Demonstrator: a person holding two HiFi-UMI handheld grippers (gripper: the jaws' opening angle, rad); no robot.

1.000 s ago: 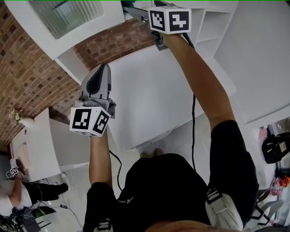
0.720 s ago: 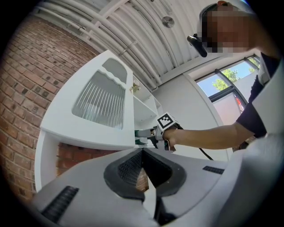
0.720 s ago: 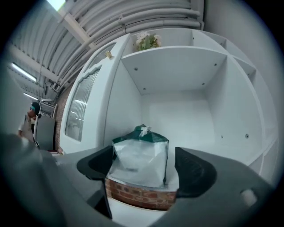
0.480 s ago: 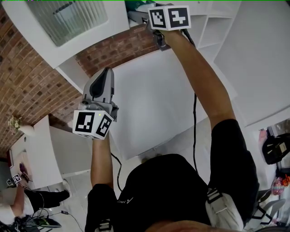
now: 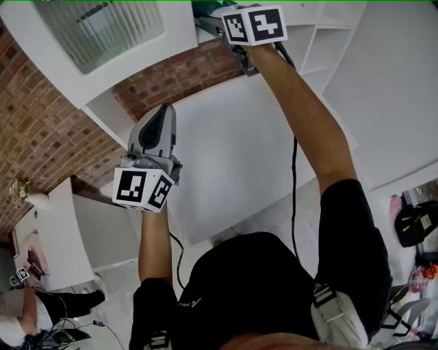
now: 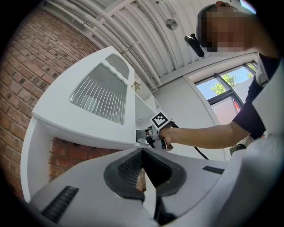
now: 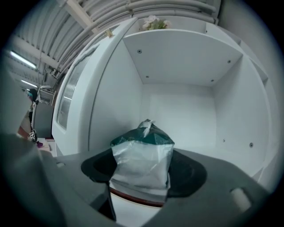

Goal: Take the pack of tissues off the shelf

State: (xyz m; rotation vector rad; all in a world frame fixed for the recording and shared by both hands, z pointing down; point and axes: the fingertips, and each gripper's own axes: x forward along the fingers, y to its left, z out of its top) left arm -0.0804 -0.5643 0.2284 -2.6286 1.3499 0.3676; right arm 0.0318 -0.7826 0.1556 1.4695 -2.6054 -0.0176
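The pack of tissues [image 7: 141, 164], clear plastic with a dark green top, stands on the white shelf [image 7: 186, 111] inside an open compartment. It sits between the two jaws of my right gripper [image 7: 142, 175], which are closing, and their dark pads touch both its sides. In the head view the right gripper [image 5: 207, 20] reaches up into the shelf, and a bit of the green pack [image 5: 203, 7] shows at its tip. My left gripper [image 5: 163, 109] hangs lower at the left, in front of the brick wall. It points up, shut with nothing in it.
A white cabinet door with ribbed glass [image 5: 102, 27] hangs left of the shelf. Below it are a red brick wall [image 5: 41, 123] and a white panel [image 5: 233, 150]. More white shelf compartments [image 5: 321, 34] lie to the right. A person [image 5: 27, 301] crouches at the lower left.
The right gripper has pushed a little further into the shelf. The left gripper has drifted slightly right and up.
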